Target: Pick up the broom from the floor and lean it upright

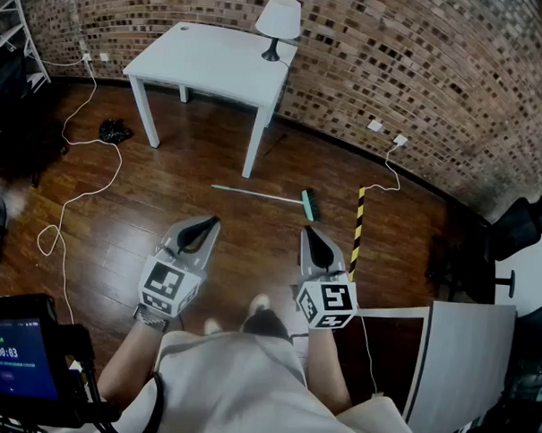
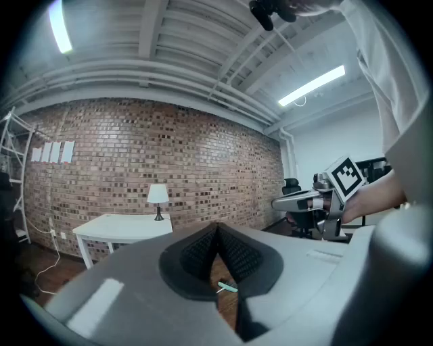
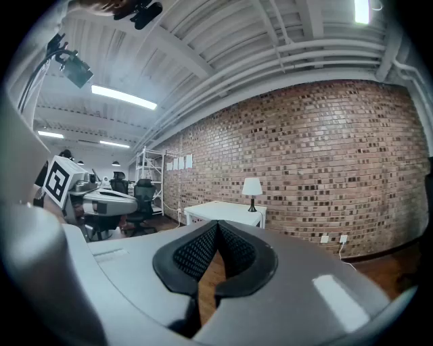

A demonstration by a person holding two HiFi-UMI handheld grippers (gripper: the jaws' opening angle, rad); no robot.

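The broom lies flat on the wooden floor, its thin pale handle pointing left and its teal head at the right end. Both grippers hover nearer to me than the broom and touch nothing. My left gripper is shut and empty, below the middle of the handle. In the left gripper view its pads meet at the tips, and the broom head shows small in the gap beneath them. My right gripper is also shut and empty, just short of the broom head. Its pads press together in the right gripper view.
A white table with a white lamp stands against the brick wall beyond the broom. A yellow-black striped bar lies right of the broom head. A white cable loops over the floor at left. A pale board lies at lower right.
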